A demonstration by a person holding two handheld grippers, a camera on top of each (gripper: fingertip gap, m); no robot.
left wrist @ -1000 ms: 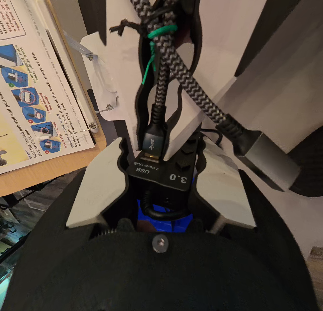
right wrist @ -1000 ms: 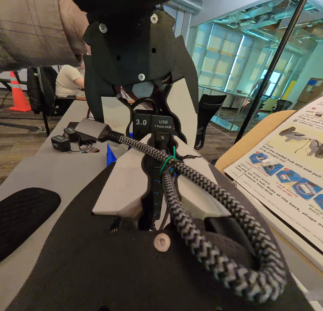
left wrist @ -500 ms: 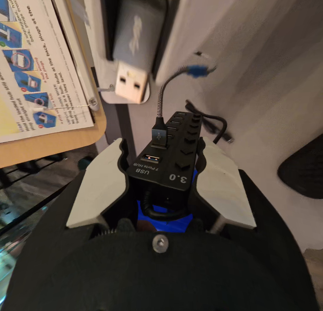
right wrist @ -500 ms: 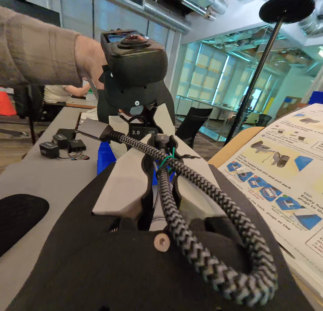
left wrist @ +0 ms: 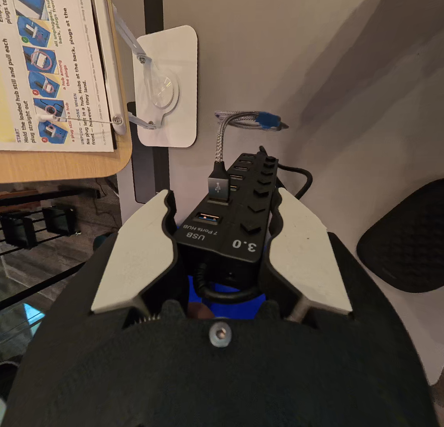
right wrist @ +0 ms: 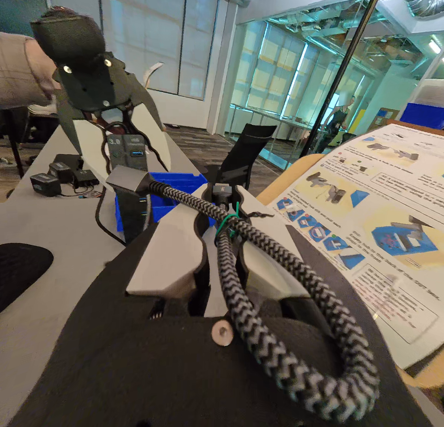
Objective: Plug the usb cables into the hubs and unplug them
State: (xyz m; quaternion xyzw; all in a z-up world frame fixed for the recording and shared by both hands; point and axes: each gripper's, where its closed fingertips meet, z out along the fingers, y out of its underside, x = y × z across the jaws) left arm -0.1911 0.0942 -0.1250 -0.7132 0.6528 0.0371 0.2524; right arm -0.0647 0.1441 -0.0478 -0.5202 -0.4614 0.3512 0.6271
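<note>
Hub: the black seven-port USB hub [left wrist: 230, 225] sits clamped crosswise in the left tongs [left wrist: 222, 213], white fingers [left wrist: 141, 247] pressed on both its sides, held up above the grey surface [left wrist: 336, 103].
Nearest port: open and empty, blue tongue showing [left wrist: 207, 217].
Second port: a small silver USB plug [left wrist: 218, 187] is seated there, its thin silver braided lead [left wrist: 222, 137] arching over to a blue-banded end [left wrist: 266, 121] lying on the surface.
Far ports: they look empty, though the far end is small in view.
Right tongs: closed [right wrist: 222, 199] on a dark USB plug [right wrist: 222, 189] that pokes out past the fingertips, clear of the hub and well apart from it.
Thick cable: its black-and-white braided cord [right wrist: 288, 283] loops back over the tongs' body, cinched with a green tie [right wrist: 228, 221]; its other end, a grey metal connector [right wrist: 131, 180], hangs free.
Progress: my read — one plug out in the right tongs, one still seated, so unplugging is under way and at least one pull remains.
Blue bin: the blue plastic tray [right wrist: 182, 182] sits on the surface below the hub; the hub's lower end and the cables hide the inside, so I cannot tell what it holds.
Beyond: black battery packs [right wrist: 45, 185] farther down the surface, an instruction sheet [right wrist: 384, 223] on a wooden board at the right.
</note>
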